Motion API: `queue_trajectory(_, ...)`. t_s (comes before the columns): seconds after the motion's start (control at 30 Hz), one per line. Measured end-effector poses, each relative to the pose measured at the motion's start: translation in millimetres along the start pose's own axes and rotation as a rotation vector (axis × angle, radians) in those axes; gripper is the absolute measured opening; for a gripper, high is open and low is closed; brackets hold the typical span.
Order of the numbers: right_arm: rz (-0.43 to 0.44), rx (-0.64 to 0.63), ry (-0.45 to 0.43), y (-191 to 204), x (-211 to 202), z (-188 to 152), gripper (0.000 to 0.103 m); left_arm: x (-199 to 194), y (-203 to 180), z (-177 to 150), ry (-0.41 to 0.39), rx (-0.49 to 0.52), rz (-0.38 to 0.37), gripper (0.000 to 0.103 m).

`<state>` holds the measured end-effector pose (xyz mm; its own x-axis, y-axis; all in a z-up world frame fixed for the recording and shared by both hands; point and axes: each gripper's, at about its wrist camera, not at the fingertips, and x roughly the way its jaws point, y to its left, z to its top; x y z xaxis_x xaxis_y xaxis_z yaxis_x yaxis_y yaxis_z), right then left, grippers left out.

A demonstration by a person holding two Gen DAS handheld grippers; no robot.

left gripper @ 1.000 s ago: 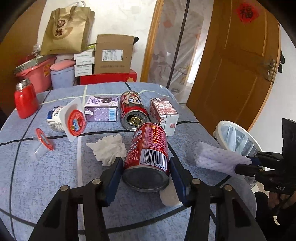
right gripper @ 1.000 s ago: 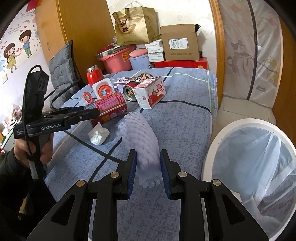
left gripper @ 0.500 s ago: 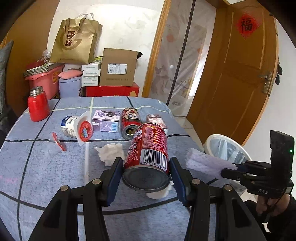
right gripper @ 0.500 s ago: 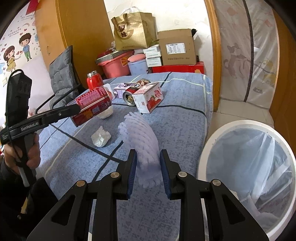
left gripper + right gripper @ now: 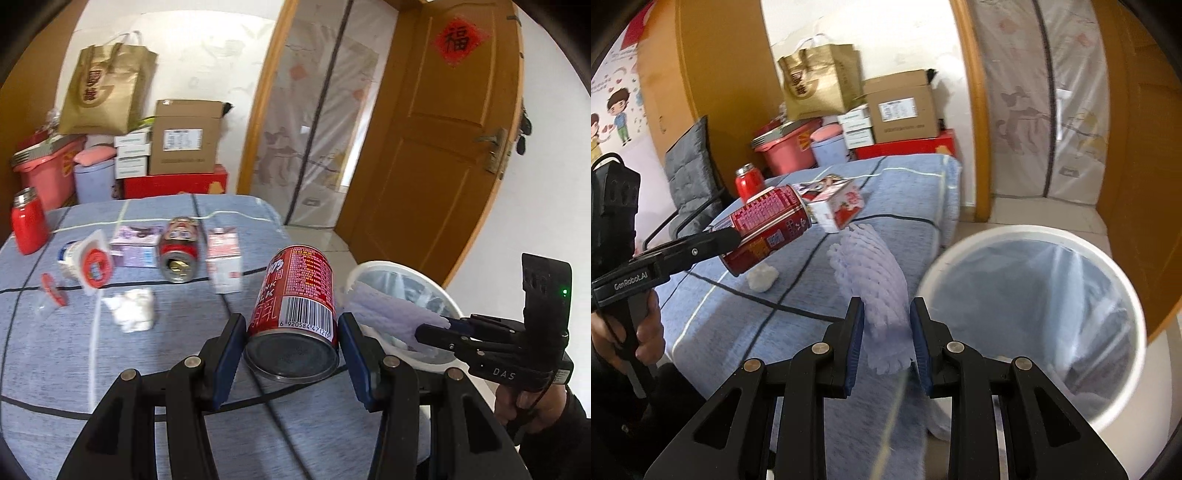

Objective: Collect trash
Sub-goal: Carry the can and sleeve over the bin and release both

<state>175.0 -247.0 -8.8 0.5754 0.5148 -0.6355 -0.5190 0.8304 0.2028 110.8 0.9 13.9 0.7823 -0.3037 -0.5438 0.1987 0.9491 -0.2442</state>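
My left gripper (image 5: 291, 332) is shut on a red drink can (image 5: 297, 302) and holds it in the air above the table's right edge; the can also shows in the right wrist view (image 5: 768, 229). My right gripper (image 5: 886, 325) is shut on a white foam fruit net (image 5: 875, 280) and holds it beside the rim of the white trash bin (image 5: 1034, 236). In the left wrist view the net (image 5: 388, 310) hangs over the bin (image 5: 406, 269). A crumpled tissue (image 5: 133, 310), another can (image 5: 181, 251), cartons (image 5: 221, 258) and a yogurt cup (image 5: 85, 258) lie on the table.
The table has a blue checked cloth (image 5: 74, 369). A red flask (image 5: 27, 225) stands at its far left. Boxes (image 5: 184, 140), a pink tub and a gold paper bag are stacked behind it. A wooden door (image 5: 443, 147) is to the right. A grey chair (image 5: 690, 177) stands at the table's left.
Both grippers have swung right toward the bin. The can has lifted off the table and now hangs near its right edge. The foam net has moved up to the bin rim.
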Motion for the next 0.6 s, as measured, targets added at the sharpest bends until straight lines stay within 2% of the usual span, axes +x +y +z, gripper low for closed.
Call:
queue_trajectory(0.33, -0.104, 0.074, -0.032, -41.4, -40.2, -13.5, 0.027, 31.6, -59.7, 0.4, 0.039, 0.069, -0.102, 0.052)
queue_trajectory(0.6, -0.166, 0.137, -0.023, -74.8, -54.9, -28.0, 0.027, 66.6, -97.4, -0.4, 0.093, 0.122, -0.143, 0.052)
